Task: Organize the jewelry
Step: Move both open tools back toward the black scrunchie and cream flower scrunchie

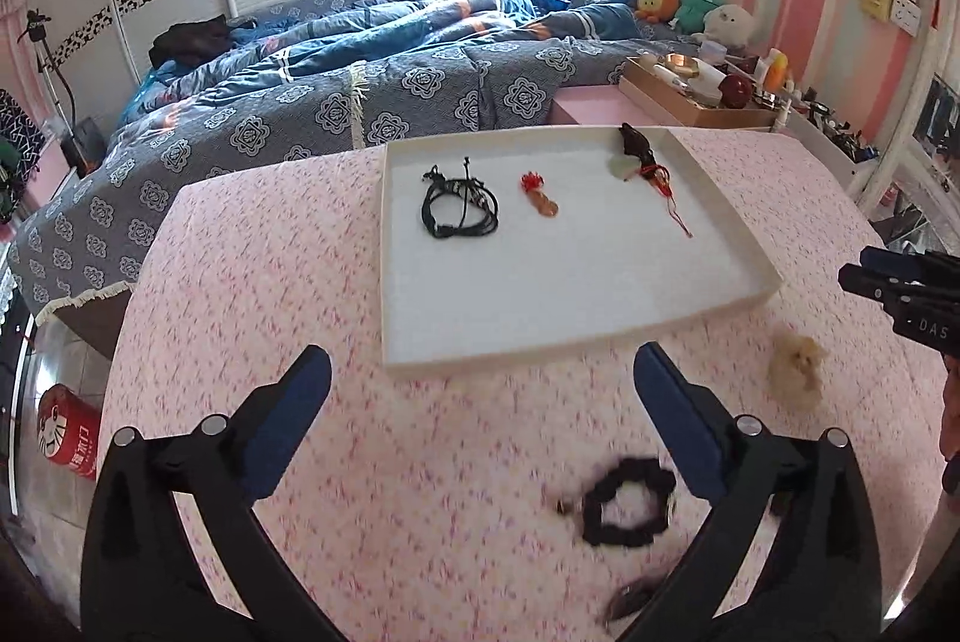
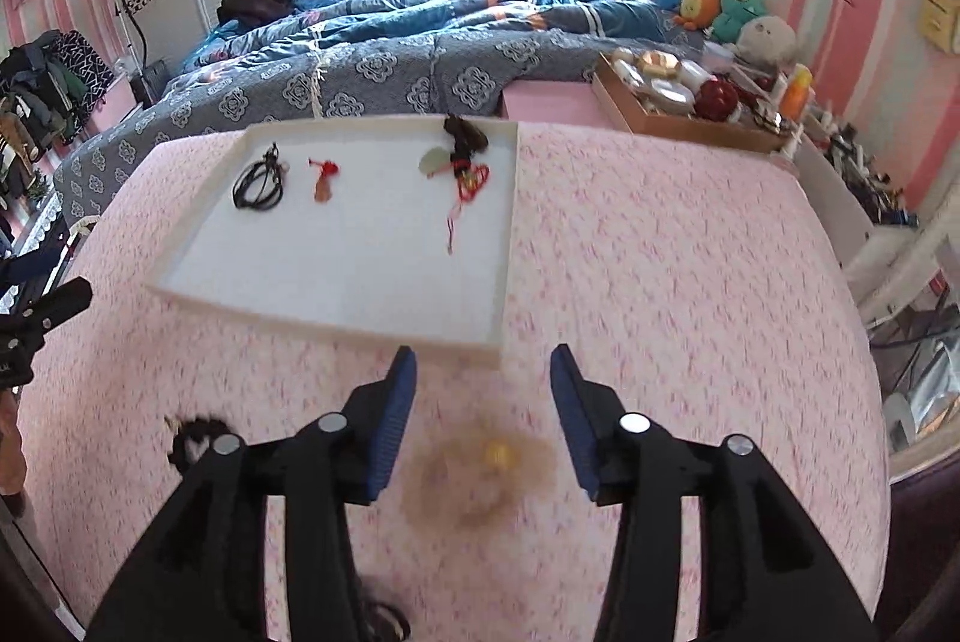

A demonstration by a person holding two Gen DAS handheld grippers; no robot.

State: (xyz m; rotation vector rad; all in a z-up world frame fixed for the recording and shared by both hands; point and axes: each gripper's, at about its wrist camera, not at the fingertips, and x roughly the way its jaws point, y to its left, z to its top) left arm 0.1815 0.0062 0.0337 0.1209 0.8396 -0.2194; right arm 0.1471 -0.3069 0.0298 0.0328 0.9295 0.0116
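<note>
A white tray lies on the pink table and holds a black cord bracelet, a small red-tasselled charm and a dark pendant with red cord. A black bead bracelet lies on the cloth just inside my left gripper's right finger; that gripper is open and holds nothing. A tan fuzzy piece sits further right. In the right wrist view the same tan piece with a yellow bead lies blurred between the open fingers of my right gripper, below the tray.
A bed with a blue patterned quilt runs behind the table. A brown box of cosmetics stands at the back right, beside plush toys. A red tin sits on the floor at the left. The right gripper shows at the left view's right edge.
</note>
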